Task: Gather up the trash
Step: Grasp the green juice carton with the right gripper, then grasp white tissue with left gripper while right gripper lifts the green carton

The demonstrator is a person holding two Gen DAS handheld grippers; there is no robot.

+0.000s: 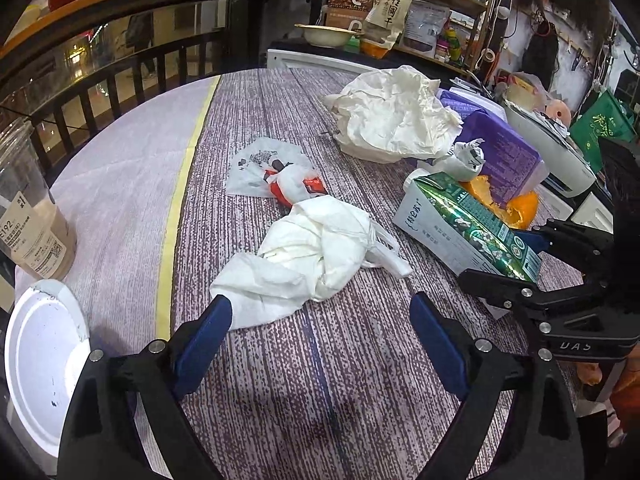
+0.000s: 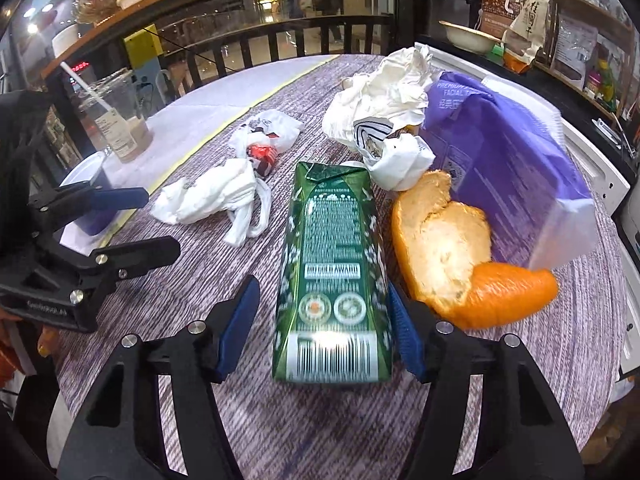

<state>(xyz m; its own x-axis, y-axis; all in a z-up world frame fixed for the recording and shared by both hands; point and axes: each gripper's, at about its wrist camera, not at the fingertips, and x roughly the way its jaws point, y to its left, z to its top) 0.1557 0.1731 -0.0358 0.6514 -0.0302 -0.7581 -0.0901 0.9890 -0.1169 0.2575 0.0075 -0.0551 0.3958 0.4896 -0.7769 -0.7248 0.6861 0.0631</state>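
Straddling the green carton (image 2: 332,280), the right gripper (image 2: 324,332) points steeply down at the table (image 2: 340,432) in the lower middle of the right wrist view; jaws half-wide, the right pad looks to touch the carton's edge while the left pad stands clear, so no real grip. The carton lies flat, barcode end toward the camera. Just right of it sits orange peel (image 2: 452,256), touching or nearly so, with a purple tissue pack (image 2: 516,168) behind the peel. A small white wrapper (image 2: 396,156) crowds the carton's far end, and crumpled white paper (image 2: 384,84) lies beyond that. The left gripper (image 1: 320,320) fills the bottom of the left wrist view, also angled down, jaws wide with nothing between them, its left pad touching or just short of a crumpled white bag (image 1: 316,256) at frame centre. Behind that bag lies a red-and-white wrapper (image 1: 288,184). A plastic cup (image 1: 28,216) with a brown drink stands at the left edge, a white lid (image 1: 40,360) below it.
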